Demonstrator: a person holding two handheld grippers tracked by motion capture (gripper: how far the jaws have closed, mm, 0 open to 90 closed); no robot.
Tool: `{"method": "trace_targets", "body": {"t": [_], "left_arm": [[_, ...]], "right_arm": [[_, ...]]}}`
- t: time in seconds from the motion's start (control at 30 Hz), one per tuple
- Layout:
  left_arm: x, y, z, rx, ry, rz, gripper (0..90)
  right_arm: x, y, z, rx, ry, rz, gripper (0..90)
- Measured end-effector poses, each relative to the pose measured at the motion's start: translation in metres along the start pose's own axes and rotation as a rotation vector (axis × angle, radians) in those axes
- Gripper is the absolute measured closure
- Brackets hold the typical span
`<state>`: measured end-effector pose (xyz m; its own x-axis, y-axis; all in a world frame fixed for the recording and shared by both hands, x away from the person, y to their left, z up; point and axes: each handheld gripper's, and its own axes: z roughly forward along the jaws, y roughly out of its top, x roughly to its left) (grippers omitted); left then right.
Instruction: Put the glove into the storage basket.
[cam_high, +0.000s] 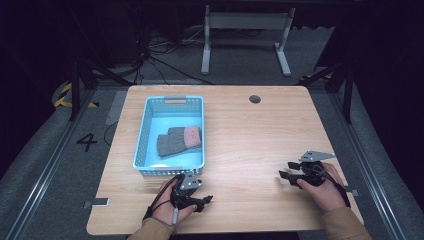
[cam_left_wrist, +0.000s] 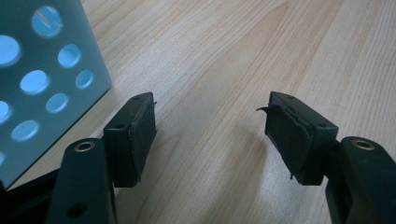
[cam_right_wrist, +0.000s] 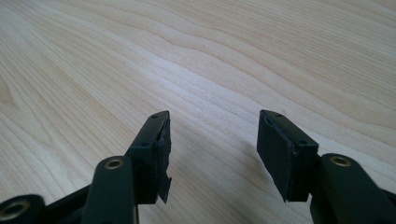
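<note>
In the high view, a blue basket (cam_high: 145, 135) sits on the left half of the tabletop (cam_high: 250, 145), holding a grey glove with a pink cuff (cam_high: 179, 140). The left gripper (cam_high: 206, 200) rests at the near edge, just in front of the basket's near wall; the right gripper (cam_high: 284, 170) lies near the right edge, well apart from the basket.

In the left gripper view, its fingers (cam_left_wrist: 135, 140) stand apart over bare wood, the basket's perforated wall (cam_left_wrist: 42, 79) just beside them on the left.

In the right gripper view, the fingers (cam_right_wrist: 156, 154) are apart, nothing between them.
</note>
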<state>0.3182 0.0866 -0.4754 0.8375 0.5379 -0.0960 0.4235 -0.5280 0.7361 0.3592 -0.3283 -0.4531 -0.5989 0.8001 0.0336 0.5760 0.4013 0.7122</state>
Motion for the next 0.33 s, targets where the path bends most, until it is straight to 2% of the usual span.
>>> {"method": "trace_targets", "body": {"t": [0.33], "left_arm": [[0.0003, -0.001, -0.002, 0.003, -0.009, -0.014, 33.5]], "right_arm": [[-0.0007, 0.0006, 0.002, -0.009, 0.003, -0.016, 43.1]]}}
